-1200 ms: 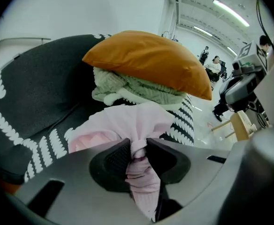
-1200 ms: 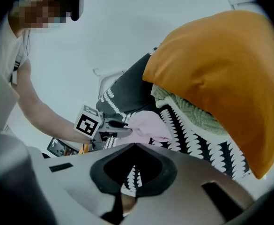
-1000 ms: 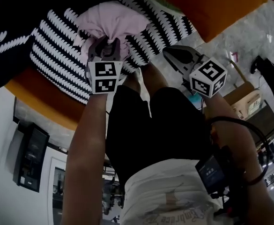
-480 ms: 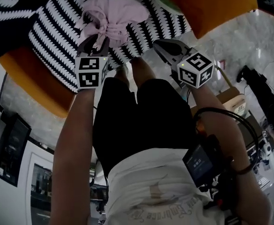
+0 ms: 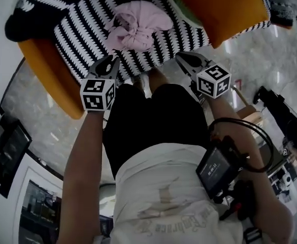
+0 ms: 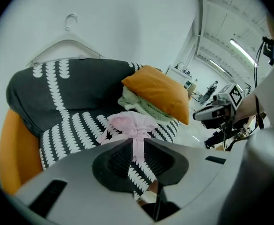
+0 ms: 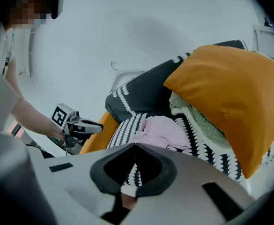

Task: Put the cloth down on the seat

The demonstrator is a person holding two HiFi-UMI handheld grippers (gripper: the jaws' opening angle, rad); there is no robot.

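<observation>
The pink cloth (image 5: 138, 25) lies bunched and knotted on the chair seat, on its black-and-white patterned cover (image 5: 79, 39). It also shows in the left gripper view (image 6: 132, 123) and the right gripper view (image 7: 162, 130). My left gripper (image 5: 109, 65) hangs before the seat's front edge, apart from the cloth. Its jaws have just been closing, a narrow gap still shows, and nothing is between them (image 6: 137, 142). My right gripper (image 5: 186, 61) is level with it on the right, its jaws meeting at the tips (image 7: 134, 143), empty.
An orange cushion (image 5: 224, 9) leans at the seat's right over a pale green knitted piece (image 7: 197, 121). The chair's orange shell (image 5: 41, 70) shows at the left. A hanger (image 6: 71, 46) is on the white wall behind. Boxes and gear stand on the marble floor at right.
The left gripper held the pink cloth a second ago. It has let go and drawn back off the seat. The cloth stays on the cover. The right gripper has also pulled back a little.
</observation>
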